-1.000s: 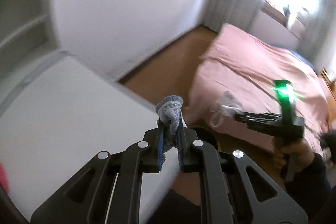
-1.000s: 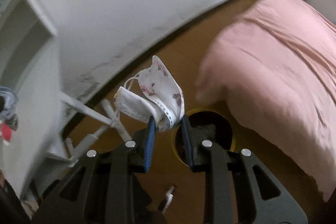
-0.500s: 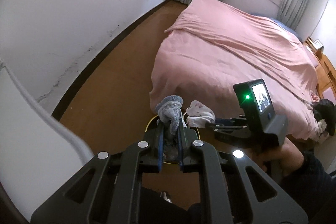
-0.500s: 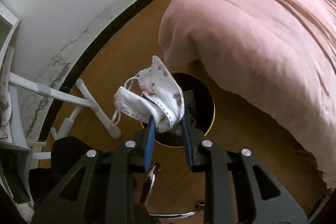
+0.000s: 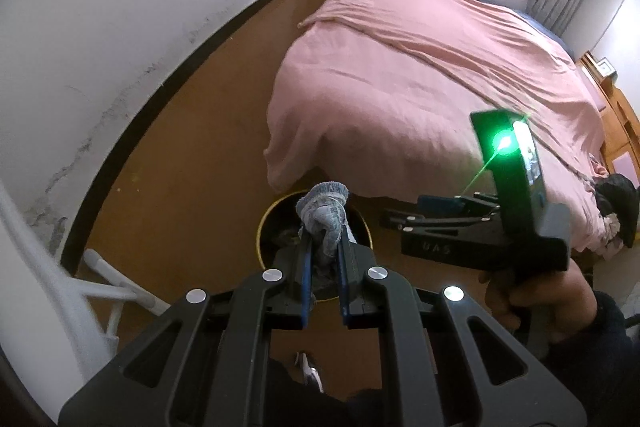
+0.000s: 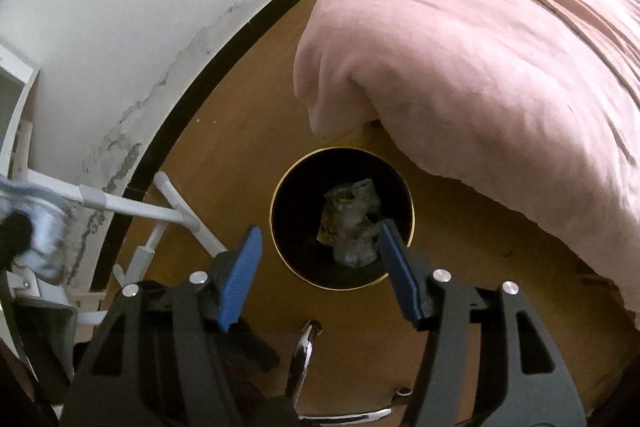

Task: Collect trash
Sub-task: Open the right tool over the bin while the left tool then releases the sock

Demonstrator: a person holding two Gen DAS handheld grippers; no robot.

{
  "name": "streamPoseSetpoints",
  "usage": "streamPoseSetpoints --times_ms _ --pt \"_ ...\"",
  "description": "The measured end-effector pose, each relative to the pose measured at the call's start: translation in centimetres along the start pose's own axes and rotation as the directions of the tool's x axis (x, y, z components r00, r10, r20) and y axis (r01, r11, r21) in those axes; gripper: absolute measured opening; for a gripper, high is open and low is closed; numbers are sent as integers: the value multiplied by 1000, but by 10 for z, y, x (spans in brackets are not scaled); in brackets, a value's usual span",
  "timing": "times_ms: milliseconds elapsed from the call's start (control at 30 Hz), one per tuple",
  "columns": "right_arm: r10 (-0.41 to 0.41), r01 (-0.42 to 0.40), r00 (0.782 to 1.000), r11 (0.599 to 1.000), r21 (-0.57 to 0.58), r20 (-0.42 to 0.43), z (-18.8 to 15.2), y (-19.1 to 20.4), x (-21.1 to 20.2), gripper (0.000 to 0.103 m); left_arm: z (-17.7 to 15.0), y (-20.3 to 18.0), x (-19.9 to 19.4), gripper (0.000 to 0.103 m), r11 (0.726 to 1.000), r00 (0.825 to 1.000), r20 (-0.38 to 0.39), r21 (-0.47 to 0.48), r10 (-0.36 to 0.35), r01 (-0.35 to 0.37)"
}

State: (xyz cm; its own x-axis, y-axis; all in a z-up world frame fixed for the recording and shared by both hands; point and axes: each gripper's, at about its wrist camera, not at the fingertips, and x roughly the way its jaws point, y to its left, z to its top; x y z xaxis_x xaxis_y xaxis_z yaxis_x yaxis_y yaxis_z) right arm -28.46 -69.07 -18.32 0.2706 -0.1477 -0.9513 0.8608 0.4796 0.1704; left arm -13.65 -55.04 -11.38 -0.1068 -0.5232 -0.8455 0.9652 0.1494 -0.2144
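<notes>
A round black bin with a yellow rim (image 6: 408, 195) stands on the brown floor beside the bed; crumpled trash (image 6: 352, 219) lies inside. My right gripper (image 6: 320, 247) is open and empty above the bin; it shows in the left wrist view (image 5: 404, 221) at the right. My left gripper (image 5: 324, 251) is shut on a grey-blue cloth wad (image 5: 324, 215), held above the bin's rim (image 5: 260, 227). That wad shows blurred at the left edge of the right wrist view (image 6: 40, 223).
A bed with a pink cover (image 5: 420, 79) fills the right side and overhangs close to the bin. White furniture legs (image 6: 160, 215) stand left by the white wall (image 5: 120, 7). A chair's chrome base (image 6: 304, 347) is below the grippers.
My right gripper opened and the white face mask it held is gone from it. Both grippers moved over the bin. The left still holds the cloth wad.
</notes>
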Motion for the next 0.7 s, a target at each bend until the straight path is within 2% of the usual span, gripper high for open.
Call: streamPoseSetpoints --times_ms 67,200,267,333,367,567,700 --pt "-7 6 1000 1000 23 20 3 -5 -5 65 2 -3 8 10 1000 1000 -11 2 -4 4" --pt "-21 17 999 997 71 51 3 -17 -16 65 9 -13 27 10 999 999 -31 17 -37 38" --pt "-25 17 997 995 103 75 4 -25 -24 65 12 -17 35 19 998 997 -40 12 -59 60" --pt "-37 24 994 992 127 99 5 -31 -33 65 15 -20 42 56 997 996 -54 11 -76 77" --pt "-41 25 993 990 138 109 5 -33 -37 65 17 -22 43 61 997 996 -52 11 -78 79" --pt "-37 22 992 991 129 119 5 -26 -47 65 17 -23 17 66 997 997 6 16 -76 76" --pt "-19 11 990 998 63 136 4 -2 -61 65 11 -18 -16 77 999 998 49 16 -51 50"
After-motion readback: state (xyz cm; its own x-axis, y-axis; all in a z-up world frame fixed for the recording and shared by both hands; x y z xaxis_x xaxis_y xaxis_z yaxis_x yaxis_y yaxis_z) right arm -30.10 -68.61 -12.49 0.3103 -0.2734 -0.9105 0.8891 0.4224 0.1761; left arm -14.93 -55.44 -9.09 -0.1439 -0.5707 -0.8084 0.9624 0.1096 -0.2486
